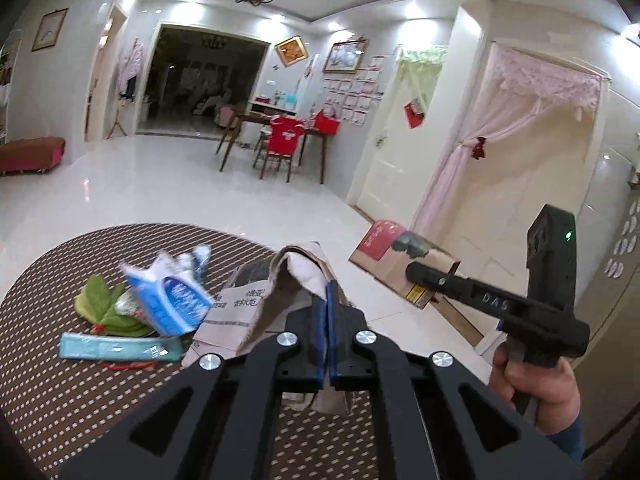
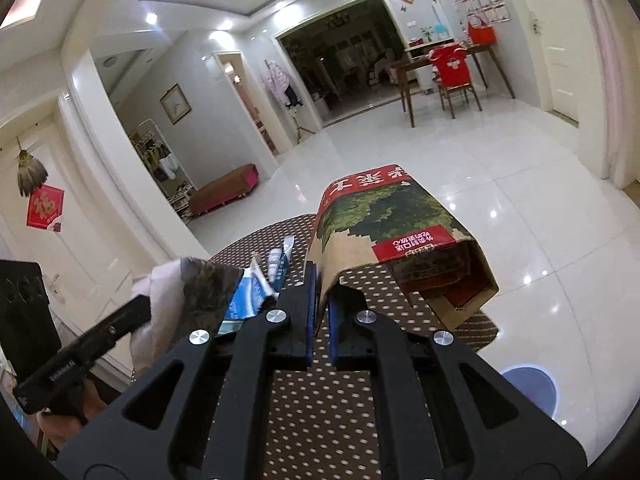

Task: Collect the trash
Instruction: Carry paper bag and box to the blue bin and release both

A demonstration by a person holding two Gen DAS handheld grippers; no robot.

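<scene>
1. While both claws were clamped shut, the left gripper (image 1: pixel 327 300) pinched a folded sheet of torn cardboard (image 1: pixel 280 280) that draped over its fingertips, lifted off the dotted round mat (image 1: pixel 60 380).
2. To the left of that claw, on the mat, lay a blue-and-white wrapper (image 1: pixel 176 300), green leaves (image 1: pixel 104 308) and a pale teal packet (image 1: pixel 116 348).
3. The right gripper (image 2: pixel 321 300) gripped the flap of a red-and-green printed carton (image 2: pixel 384 220), which hung ahead and to the right of its tips, its open end facing right.
4. A hand (image 1: pixel 532 376) held the right tool's handle.
</scene>
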